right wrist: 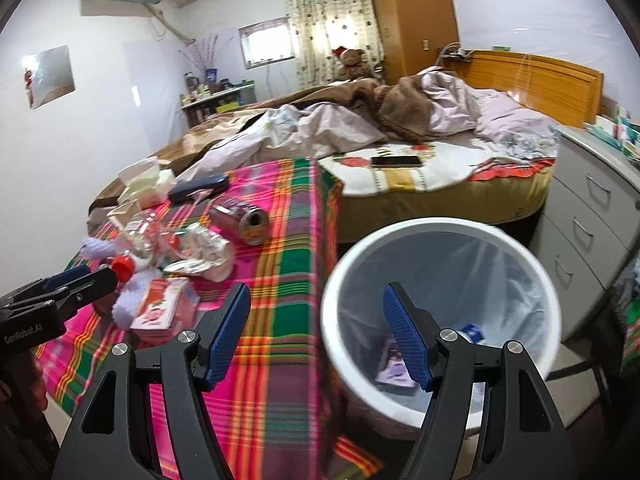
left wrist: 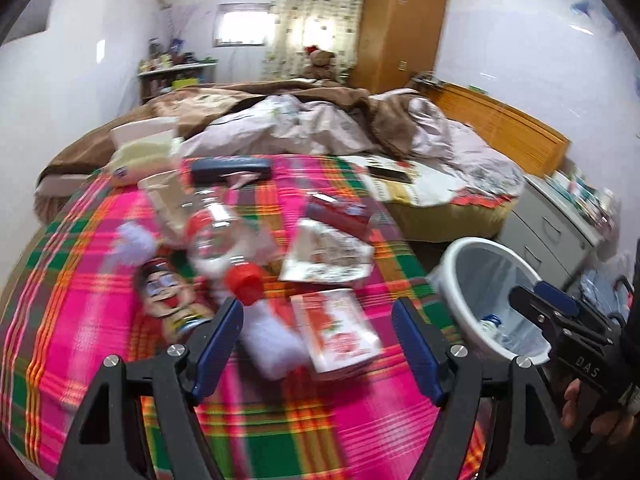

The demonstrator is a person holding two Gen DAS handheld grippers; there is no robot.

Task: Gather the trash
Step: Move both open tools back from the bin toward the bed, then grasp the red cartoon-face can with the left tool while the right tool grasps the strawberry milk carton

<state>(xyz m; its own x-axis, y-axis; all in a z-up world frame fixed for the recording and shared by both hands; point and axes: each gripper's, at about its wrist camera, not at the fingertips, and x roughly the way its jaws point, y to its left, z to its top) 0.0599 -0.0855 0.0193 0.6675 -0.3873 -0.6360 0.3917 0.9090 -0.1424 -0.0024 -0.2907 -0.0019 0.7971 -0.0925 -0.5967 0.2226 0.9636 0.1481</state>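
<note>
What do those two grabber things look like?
Each gripper is black, with two fingers shaped like open triangles, silver round screws, and blue ridged pads. The left gripper has small white lettering on its side. The right gripper has white letters on its body too. A dark sleeve covers the arm holding it.

A pink, green and orange plaid cloth [left wrist: 280, 420] fills the lower frame. The bottle's cap [left wrist: 244, 282] is red. At right, the bin [right wrist: 400, 240] is white.

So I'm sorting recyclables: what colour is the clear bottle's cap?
Red. The bottle cap shows best in the left wrist view, close ahead of the jaws.
</note>
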